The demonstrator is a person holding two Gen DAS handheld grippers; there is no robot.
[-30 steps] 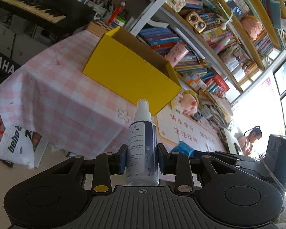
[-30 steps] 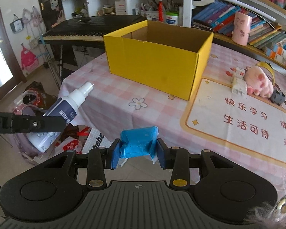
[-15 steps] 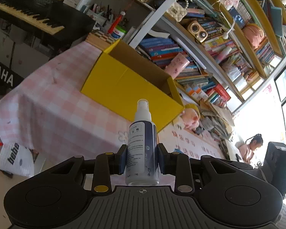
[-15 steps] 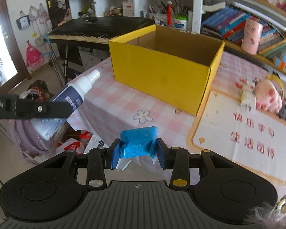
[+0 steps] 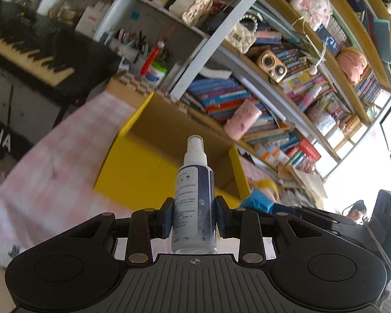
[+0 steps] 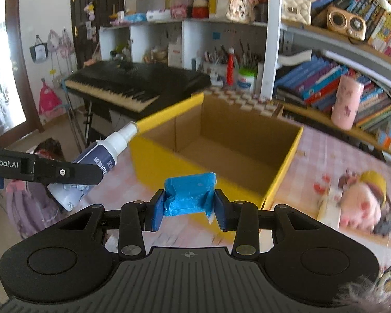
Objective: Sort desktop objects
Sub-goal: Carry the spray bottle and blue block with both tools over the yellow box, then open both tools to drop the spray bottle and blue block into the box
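Two tools loaded: my left tool (image 5: 194,219) grips spray bottle (image 5: 194,198), right tool (image 6: 187,210) clamps blue packet (image 6: 189,194), near yellow box (image 6: 216,146).

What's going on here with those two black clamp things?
A person is tidying a desk with two hand-held grippers. The left gripper is clamped on a spray bottle; the right gripper grips a blue packet. Both are held in front of an open yellow box that looks empty on the pink checked tablecloth.
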